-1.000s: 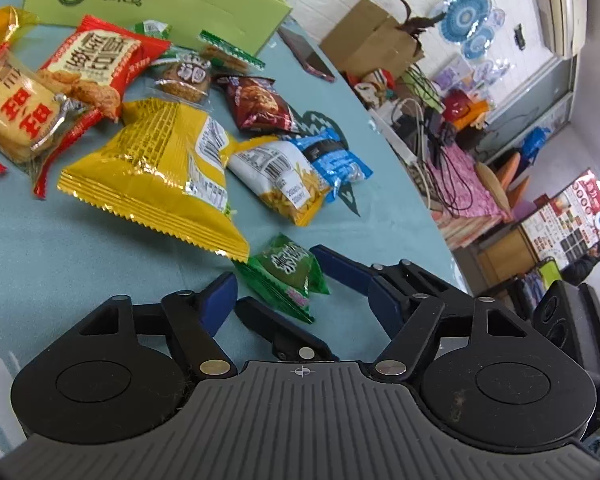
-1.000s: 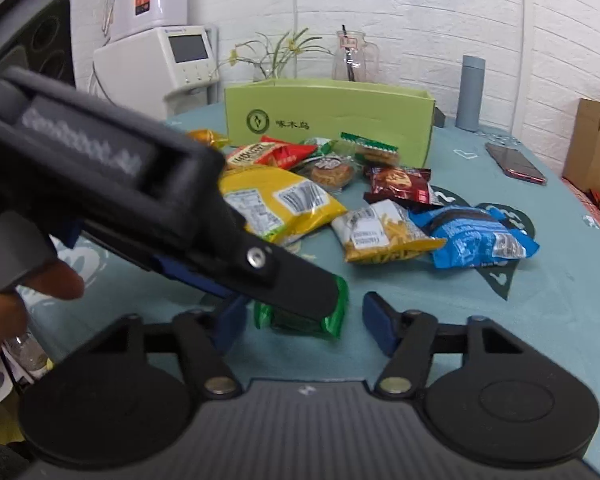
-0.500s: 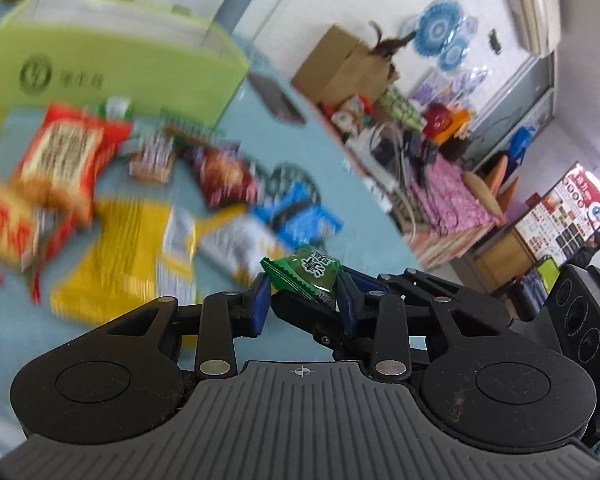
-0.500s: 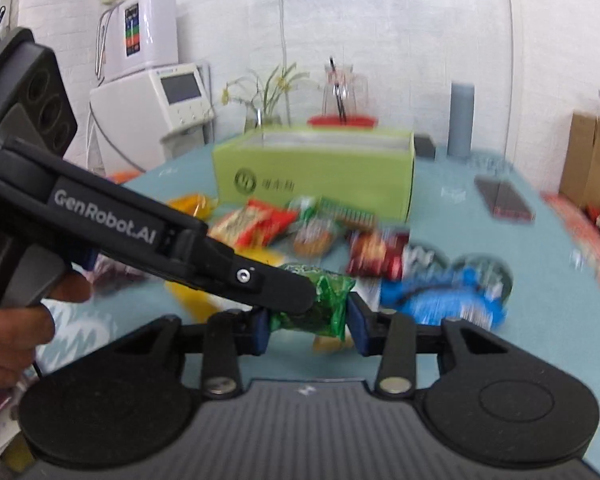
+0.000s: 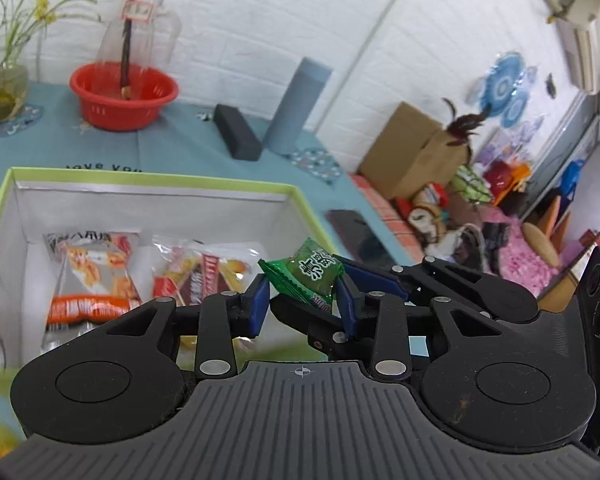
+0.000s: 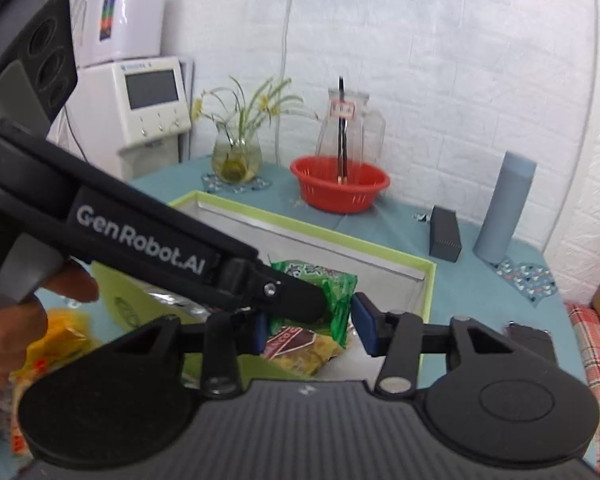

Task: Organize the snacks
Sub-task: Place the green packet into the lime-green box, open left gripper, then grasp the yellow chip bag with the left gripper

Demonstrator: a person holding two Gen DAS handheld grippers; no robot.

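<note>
A green snack packet (image 5: 306,274) hangs above the open green box (image 5: 300,196) near the surface's back edge, pinched between the fingers of both grippers at once. The left gripper (image 5: 302,300) clenches the packet's lower part, its fingers nearly together; the right gripper (image 6: 310,322) grips it too, though its right finger (image 6: 366,326) stands slightly clear in its own view. Both tools tilt downward over the box's right wall, apparently poised to drop the packet among the snacks already inside (image 5: 96,280).

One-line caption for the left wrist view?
Both grippers pinch a green snack packet above the open green box already holding snacks.
</note>
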